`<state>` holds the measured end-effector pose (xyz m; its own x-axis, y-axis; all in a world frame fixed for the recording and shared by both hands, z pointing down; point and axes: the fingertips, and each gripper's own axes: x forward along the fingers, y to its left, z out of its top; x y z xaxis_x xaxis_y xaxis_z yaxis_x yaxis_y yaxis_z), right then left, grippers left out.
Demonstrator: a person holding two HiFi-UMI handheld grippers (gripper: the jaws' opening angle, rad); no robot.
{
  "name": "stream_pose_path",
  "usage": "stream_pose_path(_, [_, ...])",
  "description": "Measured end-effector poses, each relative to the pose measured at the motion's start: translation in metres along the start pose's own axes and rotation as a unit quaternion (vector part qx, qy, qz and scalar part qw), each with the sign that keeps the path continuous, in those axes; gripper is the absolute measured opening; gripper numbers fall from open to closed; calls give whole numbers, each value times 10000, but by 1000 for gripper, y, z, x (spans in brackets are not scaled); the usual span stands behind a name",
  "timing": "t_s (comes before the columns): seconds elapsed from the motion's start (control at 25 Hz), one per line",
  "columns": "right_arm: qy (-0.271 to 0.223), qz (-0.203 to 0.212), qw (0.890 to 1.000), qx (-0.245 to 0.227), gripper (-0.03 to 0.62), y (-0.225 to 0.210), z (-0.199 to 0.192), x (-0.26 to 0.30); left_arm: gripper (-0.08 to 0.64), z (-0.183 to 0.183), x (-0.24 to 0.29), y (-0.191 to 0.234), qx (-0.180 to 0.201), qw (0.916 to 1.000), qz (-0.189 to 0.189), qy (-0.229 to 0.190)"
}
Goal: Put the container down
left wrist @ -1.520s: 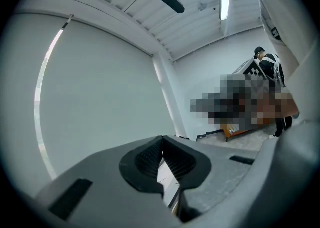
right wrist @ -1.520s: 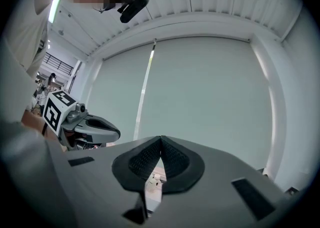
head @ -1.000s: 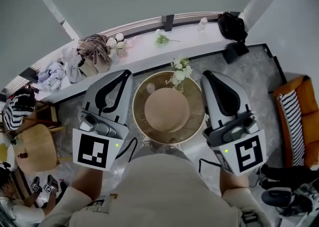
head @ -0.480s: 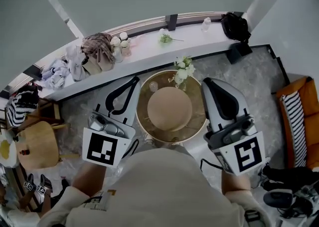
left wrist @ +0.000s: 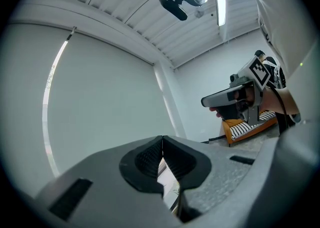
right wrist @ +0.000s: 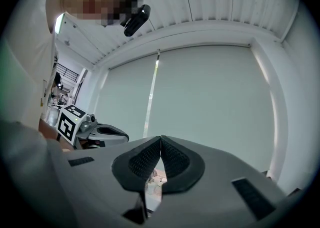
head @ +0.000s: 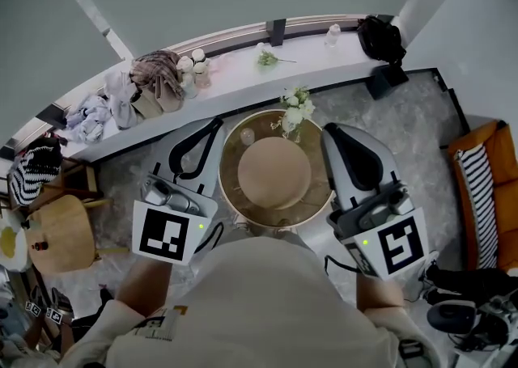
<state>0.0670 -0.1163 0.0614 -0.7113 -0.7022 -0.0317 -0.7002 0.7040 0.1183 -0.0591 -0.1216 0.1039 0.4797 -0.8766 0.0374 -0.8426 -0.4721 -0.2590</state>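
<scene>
**Fig.** Left claw (head: pixel 213 124) and right claw (head: pixel 333 129), both clenched and empty, flank the round glass-topped surface (head: pixel 319 196). The round tan container (head: pixel 273 174) apparently rests mid-surface. Withdraw level, clear of the white flowers (head: pixel 294 107).

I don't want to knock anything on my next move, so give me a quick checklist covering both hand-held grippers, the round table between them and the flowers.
1. Jaws of the left hand-held gripper together, nothing between them: ok.
2. Jaws of the right hand-held gripper together, nothing between them: ok.
3. A container in a grip: not ok, neither gripper holds one.
4. Grippers flank the round table, touching nothing on it: ok.
5. Gap between the flowers and the right gripper's tip: cannot tell.
</scene>
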Motion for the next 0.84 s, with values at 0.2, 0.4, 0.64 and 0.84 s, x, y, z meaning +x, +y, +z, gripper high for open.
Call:
stream_pose_path(0.2, [86, -6, 10000, -45, 8, -3, -4, -2, 9, 0, 1, -2, 16, 10000, 2, 32])
stream_pose_path(0.4, [94, 5, 9999, -64, 8, -2, -4, -1, 9, -2, 1, -3, 99, 9999, -52, 104])
stream_pose_path(0.64, [98, -3, 9999, -35, 8, 1, -5, -1, 9, -2, -1, -4, 82, 9999, -58, 88])
stream_pose_path(0.84, [114, -2, 9999, -12, 8, 1, -3, -3, 9, 2, -2, -4, 108, 9999, -47, 64])
